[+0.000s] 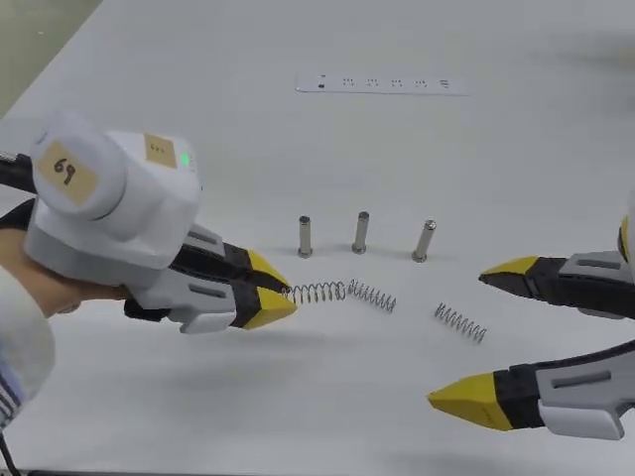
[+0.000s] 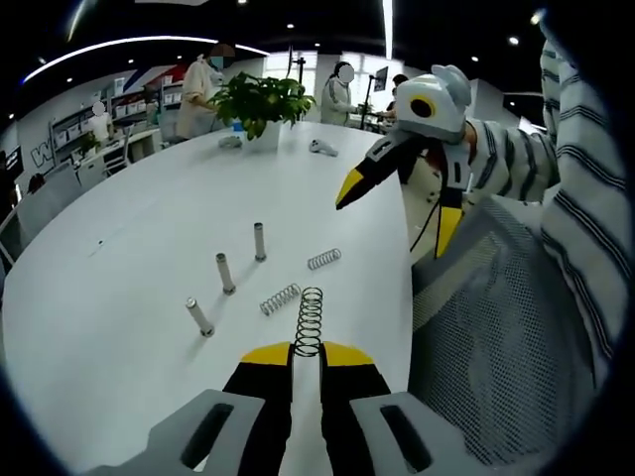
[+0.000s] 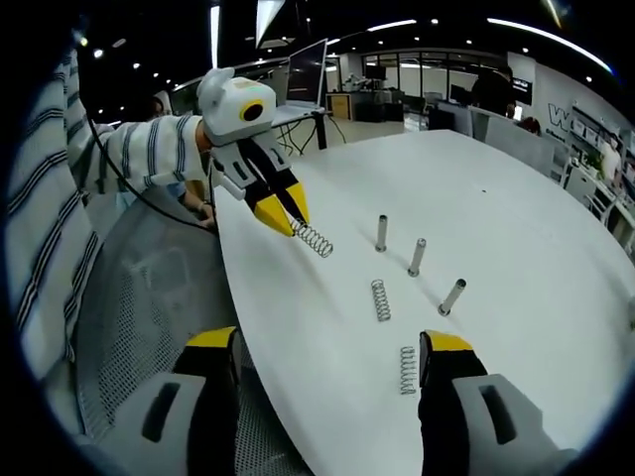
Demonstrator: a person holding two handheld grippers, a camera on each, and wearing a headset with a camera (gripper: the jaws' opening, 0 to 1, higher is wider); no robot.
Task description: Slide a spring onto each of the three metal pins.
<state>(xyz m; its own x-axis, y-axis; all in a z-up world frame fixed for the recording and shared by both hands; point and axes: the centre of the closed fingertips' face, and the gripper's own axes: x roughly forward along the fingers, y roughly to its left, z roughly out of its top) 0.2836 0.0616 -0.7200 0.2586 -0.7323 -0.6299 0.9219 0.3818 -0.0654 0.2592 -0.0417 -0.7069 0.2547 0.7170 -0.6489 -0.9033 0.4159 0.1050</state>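
Observation:
Three short metal pins stand upright in a row on the white table: the left pin (image 1: pixel 305 237), the middle pin (image 1: pixel 360 232) and the right pin (image 1: pixel 425 241). My left gripper (image 1: pixel 280 294) is shut on one end of a spring (image 1: pixel 316 292) (image 2: pixel 310 319), which sticks out level toward the pins, just above the table. A second spring (image 1: pixel 372 296) lies on the table right past its free end. A third spring (image 1: pixel 460 323) lies further right. My right gripper (image 1: pixel 471 337) (image 3: pixel 327 347) hangs open near that third spring (image 3: pixel 407 369), holding nothing.
A white power strip (image 1: pixel 382 84) lies at the far side of the table. A potted plant (image 2: pixel 260 104) stands at the table's far end in the left gripper view, with several people standing behind it. A mesh chair back (image 2: pixel 496 327) is beside the table edge.

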